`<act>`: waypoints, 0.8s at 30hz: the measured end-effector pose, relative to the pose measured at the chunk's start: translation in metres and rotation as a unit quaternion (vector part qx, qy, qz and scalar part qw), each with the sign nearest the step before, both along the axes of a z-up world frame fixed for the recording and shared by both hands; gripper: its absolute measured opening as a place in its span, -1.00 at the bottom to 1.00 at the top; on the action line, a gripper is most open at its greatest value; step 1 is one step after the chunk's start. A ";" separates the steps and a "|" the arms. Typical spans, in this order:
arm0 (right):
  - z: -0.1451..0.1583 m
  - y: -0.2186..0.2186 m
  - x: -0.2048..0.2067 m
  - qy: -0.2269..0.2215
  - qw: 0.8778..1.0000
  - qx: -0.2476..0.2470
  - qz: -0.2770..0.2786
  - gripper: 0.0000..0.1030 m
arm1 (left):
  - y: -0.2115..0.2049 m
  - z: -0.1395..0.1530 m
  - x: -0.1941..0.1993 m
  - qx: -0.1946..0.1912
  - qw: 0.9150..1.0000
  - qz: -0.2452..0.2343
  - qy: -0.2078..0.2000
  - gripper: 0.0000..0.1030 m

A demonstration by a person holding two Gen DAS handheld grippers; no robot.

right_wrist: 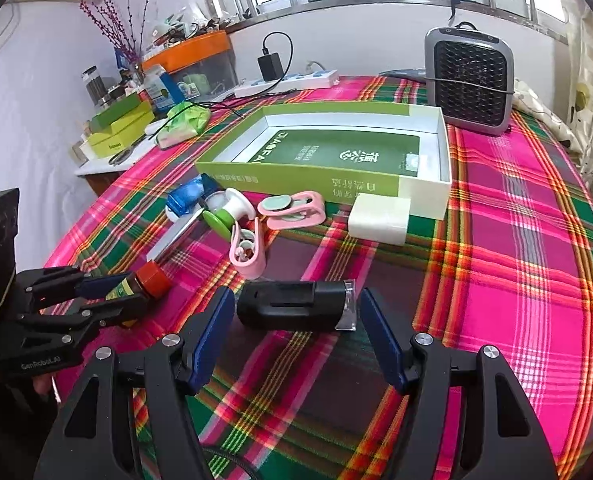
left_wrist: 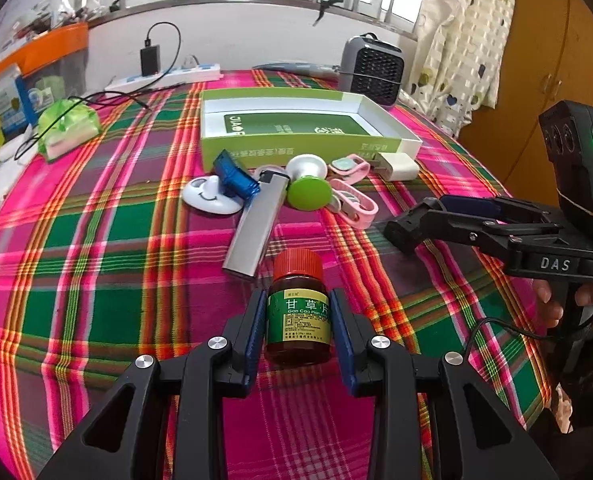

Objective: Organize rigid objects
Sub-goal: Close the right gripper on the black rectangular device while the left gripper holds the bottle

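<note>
Amber glass, likely smooth and breakable: your left gripper (left_wrist: pixel 298 320) pinches the medicine bottle (left_wrist: pixel 299 312) by its labelled body at lower centre; keep hold there, below the red cap. Your right gripper (right_wrist: pixel 296 320) stands spread around the black cylindrical device (right_wrist: pixel 292 311) lying on the plaid cloth (right_wrist: pixel 496 240), untouched; it looks rigid, so take it across its middle.

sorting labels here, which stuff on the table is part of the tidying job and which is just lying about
For the job: medicine bottle in the left gripper, black device, open box, white charger, pink clips.

Lying about: fan heater, power strip, green bag.
</note>
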State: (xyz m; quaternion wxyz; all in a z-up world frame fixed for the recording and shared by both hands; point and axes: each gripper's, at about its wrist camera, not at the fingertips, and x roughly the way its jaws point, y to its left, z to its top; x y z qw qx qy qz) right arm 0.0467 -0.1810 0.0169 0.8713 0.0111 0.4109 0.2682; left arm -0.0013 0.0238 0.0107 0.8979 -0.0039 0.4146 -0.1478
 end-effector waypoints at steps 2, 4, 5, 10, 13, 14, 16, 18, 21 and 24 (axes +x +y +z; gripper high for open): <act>0.000 0.000 -0.001 0.004 1.000 0.005 0.004 0.27 | 0.002 0.000 0.000 -0.001 1.000 0.004 0.000 -0.40; 0.000 0.000 -0.002 0.008 1.000 0.012 0.006 0.27 | 0.004 0.000 0.000 -0.002 1.000 0.006 0.000 -0.40; 0.000 -0.001 -0.002 0.010 1.000 0.014 0.006 0.27 | 0.005 0.000 0.000 -0.002 1.000 0.007 0.000 -0.40; 0.000 0.002 -0.012 0.011 1.000 0.015 0.015 0.27 | 0.007 -0.001 0.000 -0.004 1.000 0.008 -0.001 -0.40; 0.000 0.004 -0.021 0.011 1.000 0.014 0.025 0.27 | 0.008 -0.001 0.001 -0.005 1.000 0.009 -0.001 -0.40; 0.000 0.005 -0.024 0.011 0.999 0.014 0.028 0.27 | 0.008 -0.001 0.000 -0.004 1.000 0.010 -0.001 -0.40; 0.000 0.008 -0.030 0.011 0.999 0.013 0.035 0.27 | 0.009 -0.001 0.000 -0.005 1.000 0.010 -0.001 -0.40; 0.000 0.011 -0.036 0.011 0.999 0.012 0.044 0.27 | 0.009 -0.001 0.000 -0.005 1.000 0.010 -0.001 -0.40; 0.000 0.016 -0.043 0.013 0.998 0.009 0.059 0.27 | 0.009 0.000 -0.001 -0.005 1.000 0.010 -0.002 -0.40; 0.001 0.019 -0.046 0.012 0.998 0.008 0.069 0.27 | 0.010 0.000 -0.001 -0.005 1.000 0.010 -0.001 -0.40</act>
